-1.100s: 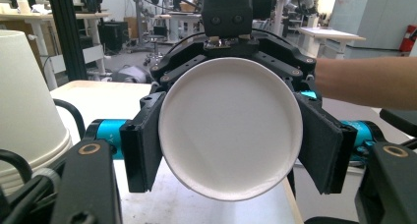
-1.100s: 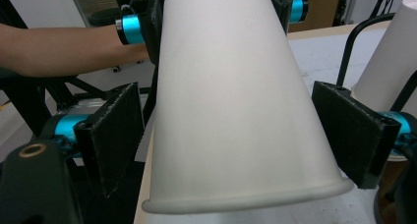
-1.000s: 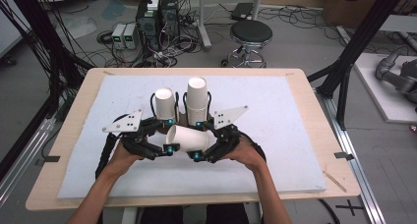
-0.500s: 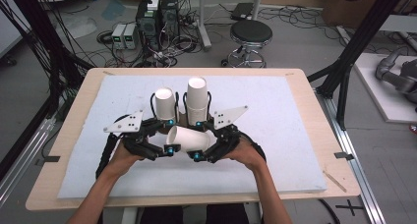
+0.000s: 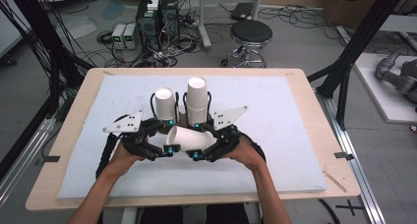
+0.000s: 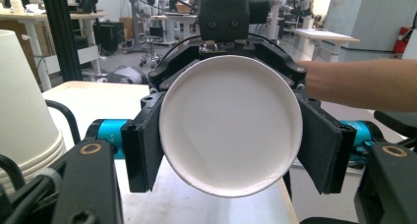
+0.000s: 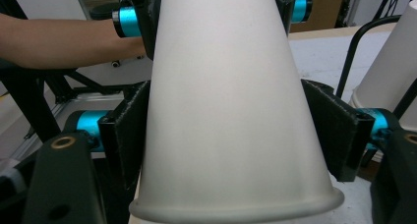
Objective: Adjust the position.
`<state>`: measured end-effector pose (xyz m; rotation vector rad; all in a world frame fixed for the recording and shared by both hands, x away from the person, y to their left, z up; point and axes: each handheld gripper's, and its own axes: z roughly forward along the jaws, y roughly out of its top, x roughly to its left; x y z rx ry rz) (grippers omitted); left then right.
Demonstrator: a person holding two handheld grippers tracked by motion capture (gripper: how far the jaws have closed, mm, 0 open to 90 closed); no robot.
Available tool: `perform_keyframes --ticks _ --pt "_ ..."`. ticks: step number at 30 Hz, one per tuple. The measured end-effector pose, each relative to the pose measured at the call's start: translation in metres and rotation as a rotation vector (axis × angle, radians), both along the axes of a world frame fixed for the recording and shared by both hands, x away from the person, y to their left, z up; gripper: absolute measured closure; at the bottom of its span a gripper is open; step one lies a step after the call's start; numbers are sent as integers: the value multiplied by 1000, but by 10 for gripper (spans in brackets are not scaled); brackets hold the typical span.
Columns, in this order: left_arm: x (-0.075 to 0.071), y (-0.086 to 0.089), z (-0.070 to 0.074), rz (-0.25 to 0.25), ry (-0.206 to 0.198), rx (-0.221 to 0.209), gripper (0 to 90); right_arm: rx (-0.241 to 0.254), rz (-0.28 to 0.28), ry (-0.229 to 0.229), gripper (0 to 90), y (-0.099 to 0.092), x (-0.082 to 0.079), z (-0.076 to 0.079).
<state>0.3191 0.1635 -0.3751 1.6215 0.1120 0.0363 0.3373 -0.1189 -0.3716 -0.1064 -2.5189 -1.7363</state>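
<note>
Held cup: a white paper cup [image 5: 189, 139] is kept on its side above the white mat [image 5: 290, 135], between the two grippers, near the front middle of the table [image 5: 314, 121].
Cup ends: in the left gripper view the flat base [image 6: 230, 126] is turned toward the camera; in the right gripper view the rolled rim [image 7: 236, 204] is nearest.
Left gripper [image 5: 167, 135]: its jaws are closed tight on the cup's narrow end.
Right gripper [image 5: 198, 140]: its jaws have just been closing, with the cup between them; the pads [image 7: 129, 130] are seen against the cup's wall near the wide end.
Standing cups: a single upturned cup [image 5: 165, 105] and a taller stack [image 5: 197, 100] are set just behind the grippers, side by side, bases up.
Hands: the left hand [image 5: 125, 155] and the right hand [image 5: 243, 153] are wrapped around the gripper handles.
</note>
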Motion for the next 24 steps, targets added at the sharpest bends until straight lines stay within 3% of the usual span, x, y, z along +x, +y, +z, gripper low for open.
perform_keyframes --ticks 15,19,20,22,24 --pt "0 -1 0 -6 -4 17 341 -12 6 -8 290 -1 -1 1" --pt "-2 -1 0 12 -26 25 334 -14 -2 -10 291 -1 -1 1" --pt "-3 -2 1 25 -38 31 318 -19 -4 -13 291 -2 -1 1" --pt "-4 -3 1 42 -44 36 172 -23 -4 -10 291 -2 -1 1" --pt "-4 -5 -1 55 -19 51 108 -25 -9 -9 291 -2 0 0"
